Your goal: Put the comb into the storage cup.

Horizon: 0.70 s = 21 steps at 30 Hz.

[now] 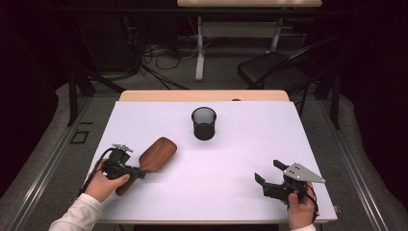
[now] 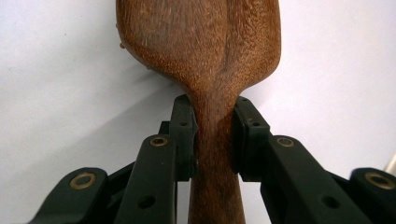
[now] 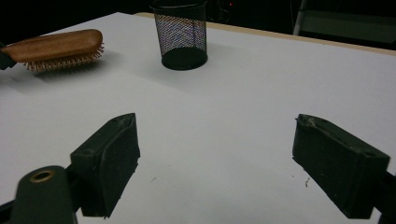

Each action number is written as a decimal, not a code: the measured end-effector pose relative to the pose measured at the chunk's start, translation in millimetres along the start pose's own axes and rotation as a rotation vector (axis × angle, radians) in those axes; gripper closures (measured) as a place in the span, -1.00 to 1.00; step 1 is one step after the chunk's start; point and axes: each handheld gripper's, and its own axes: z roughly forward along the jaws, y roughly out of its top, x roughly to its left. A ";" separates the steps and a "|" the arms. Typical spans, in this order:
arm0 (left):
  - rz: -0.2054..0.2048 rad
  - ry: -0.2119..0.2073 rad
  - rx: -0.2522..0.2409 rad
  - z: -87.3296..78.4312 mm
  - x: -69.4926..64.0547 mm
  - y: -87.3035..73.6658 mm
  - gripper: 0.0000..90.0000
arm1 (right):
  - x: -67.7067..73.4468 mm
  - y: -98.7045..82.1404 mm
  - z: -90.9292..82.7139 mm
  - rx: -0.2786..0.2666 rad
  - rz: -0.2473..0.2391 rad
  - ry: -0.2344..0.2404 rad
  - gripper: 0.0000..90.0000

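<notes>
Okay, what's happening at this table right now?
A person's left gripper is clamped on the neck of a brown wooden hairbrush, bristles down, just above the white table. The right gripper hangs open and empty near the table's front right. A black mesh cup stands upright farther back.

You have one wooden hairbrush (image 1: 155, 156), one black mesh cup (image 1: 204, 123), two hand-held grippers, left (image 2: 215, 135), right (image 3: 215, 163), one desk (image 1: 231, 163).
</notes>
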 end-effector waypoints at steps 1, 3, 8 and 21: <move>-0.006 0.000 -0.008 -0.7 -0.2 -0.6 0.63 | -0.2 0.1 -0.2 0.004 -0.002 -0.001 -0.69; -0.009 -0.004 -0.026 -2.3 0.0 -1.5 0.63 | -0.1 0.0 -0.1 0.003 -0.002 -0.001 -0.69; -0.016 -0.012 -0.066 -6.6 0.0 -1.6 0.63 | -0.2 -0.1 0.1 0.005 -0.003 -0.001 -0.69; -0.003 -0.062 -0.162 -16.3 -6.7 10.9 0.63 | -0.5 -0.4 0.5 0.003 0.002 0.001 -0.69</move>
